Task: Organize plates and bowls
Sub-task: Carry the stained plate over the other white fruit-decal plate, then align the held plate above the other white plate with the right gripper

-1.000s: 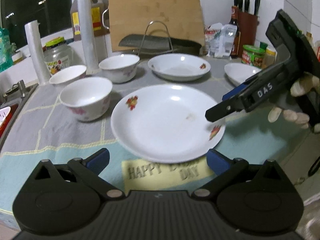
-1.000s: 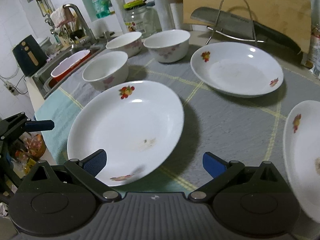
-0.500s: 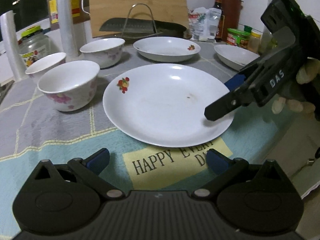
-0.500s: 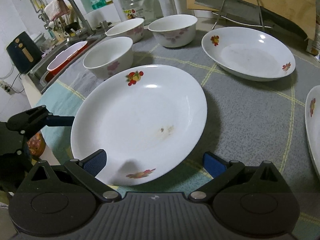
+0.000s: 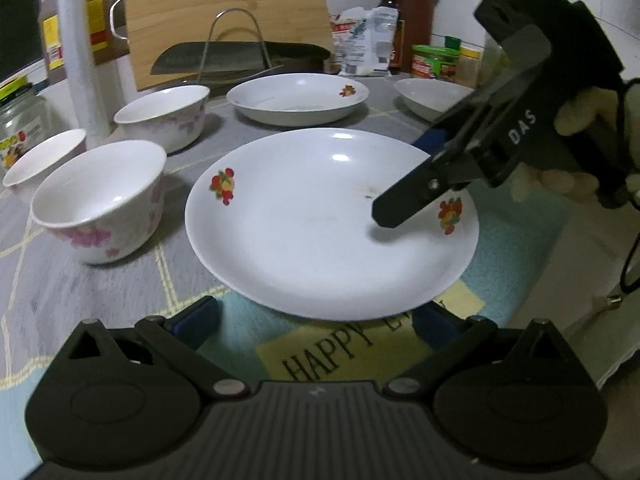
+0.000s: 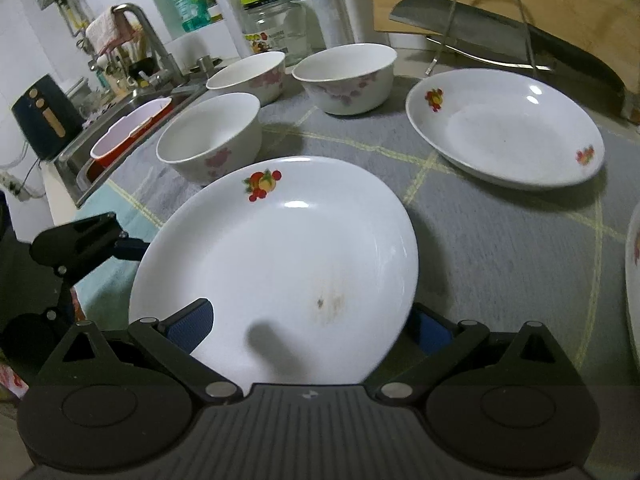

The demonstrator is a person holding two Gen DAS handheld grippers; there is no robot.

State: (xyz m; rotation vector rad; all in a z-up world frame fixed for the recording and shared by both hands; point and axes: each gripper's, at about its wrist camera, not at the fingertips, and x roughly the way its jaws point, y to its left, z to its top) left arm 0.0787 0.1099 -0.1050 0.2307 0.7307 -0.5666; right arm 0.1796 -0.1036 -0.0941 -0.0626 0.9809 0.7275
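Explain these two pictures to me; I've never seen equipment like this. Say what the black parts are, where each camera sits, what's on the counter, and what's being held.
There is no robot. A person holds a hand-held gripper in each hand, each with a camera looking along its two blue-padded fingers. The left view shows the left hand-held gripper open at the near rim of a plate, with the right hand-held gripper reaching over it. The right view shows its fingers either side of the rim, not closed. Also on the cloth: three bowls and more plates. Nothing is held.
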